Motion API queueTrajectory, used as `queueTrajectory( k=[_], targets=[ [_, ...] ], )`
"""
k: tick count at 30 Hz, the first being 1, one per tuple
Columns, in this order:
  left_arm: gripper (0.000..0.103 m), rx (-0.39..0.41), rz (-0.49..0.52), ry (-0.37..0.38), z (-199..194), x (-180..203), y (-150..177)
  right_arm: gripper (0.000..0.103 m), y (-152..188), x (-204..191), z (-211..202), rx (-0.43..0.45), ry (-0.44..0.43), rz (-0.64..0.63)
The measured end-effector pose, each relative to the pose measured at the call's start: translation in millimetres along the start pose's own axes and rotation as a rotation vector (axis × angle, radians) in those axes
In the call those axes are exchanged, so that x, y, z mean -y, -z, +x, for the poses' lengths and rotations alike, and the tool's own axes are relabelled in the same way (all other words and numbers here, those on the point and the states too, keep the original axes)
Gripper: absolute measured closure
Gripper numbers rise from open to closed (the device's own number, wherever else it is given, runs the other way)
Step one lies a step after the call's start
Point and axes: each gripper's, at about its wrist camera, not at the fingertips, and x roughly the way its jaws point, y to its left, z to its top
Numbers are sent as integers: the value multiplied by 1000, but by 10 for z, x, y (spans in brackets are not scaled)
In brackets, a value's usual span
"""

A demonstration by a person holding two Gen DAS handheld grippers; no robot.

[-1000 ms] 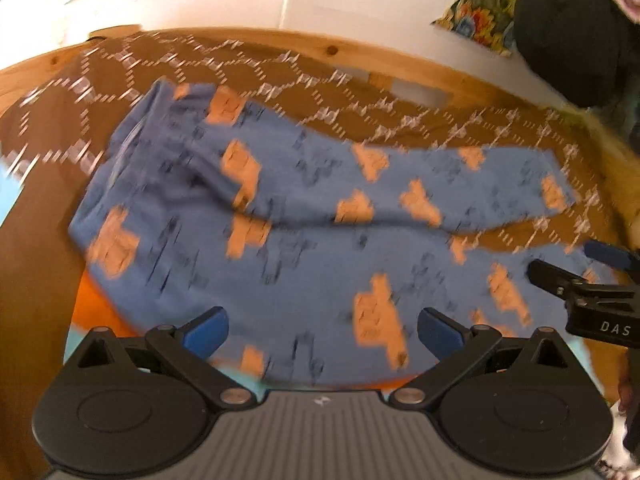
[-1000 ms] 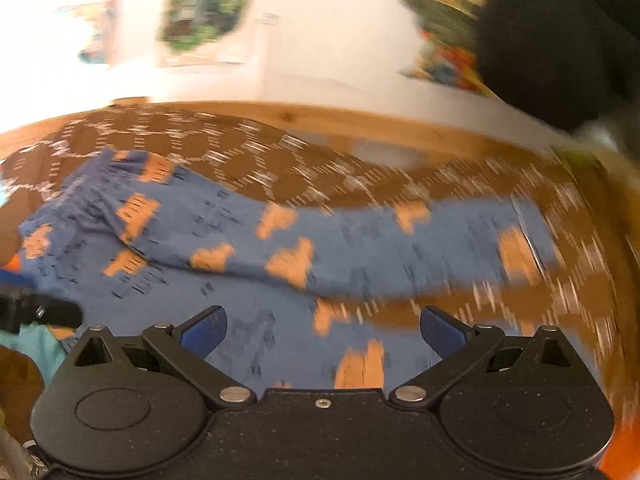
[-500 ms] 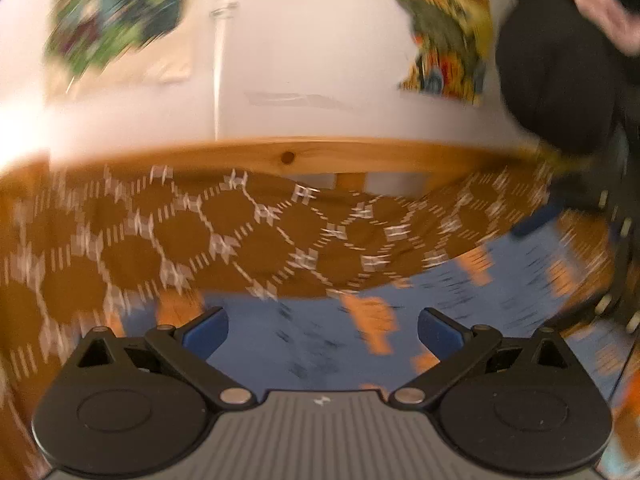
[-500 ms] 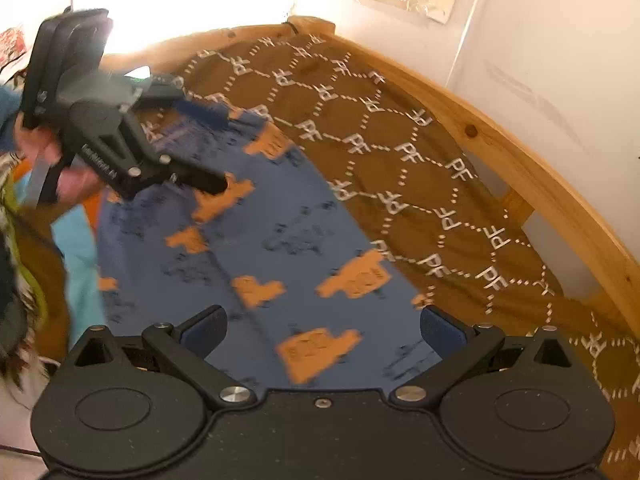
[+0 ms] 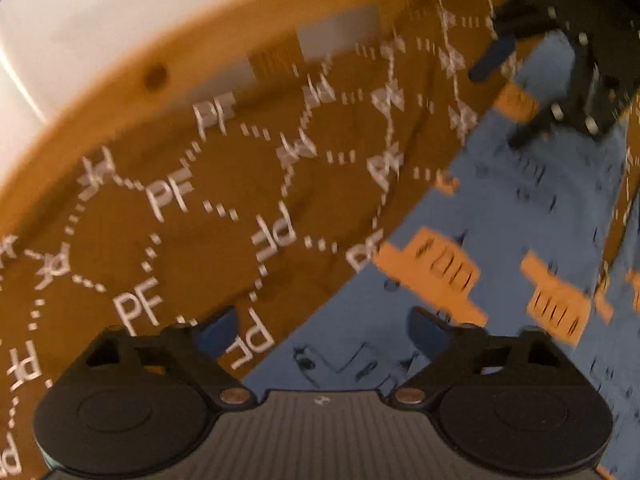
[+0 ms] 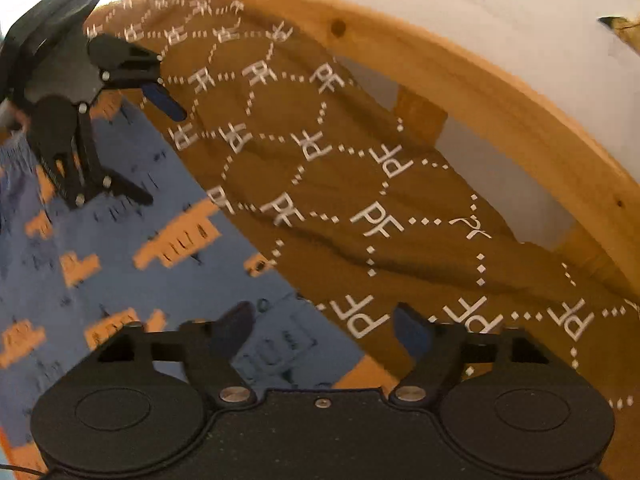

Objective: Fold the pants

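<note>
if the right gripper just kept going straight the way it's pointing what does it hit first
Most likely the far edge of the blue pants, right where it meets the brown bedspread. The open right gripper straddles that edge; depth is unclear.

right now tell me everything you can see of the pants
The pants are blue soft cloth printed with orange blocks and small dark marks. They lie spread flat on the brown patterned bedspread, one long edge running diagonally across it. A printed label shows near the right claw. Both claws, including the left claw, sit open at that edge.
</note>
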Motion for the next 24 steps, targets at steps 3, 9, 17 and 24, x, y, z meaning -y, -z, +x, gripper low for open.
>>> queueTrajectory(
  k=[3,9,17,24],
  targets=[
    [24,-62,11,49,104,-86,-12,50,14,45,142,-23,-30,-10],
    [62,-117,-2,103,169,-168,-42,59,62,11,341,-87,-97,-31],
    [103,-79,19,31,-34,116,25,103,167,-239,248,-59,-10,-41],
    [103,105,-39,-158,-489,4,-127,103,-9,-352,-17,91,217,-54]
  ],
)
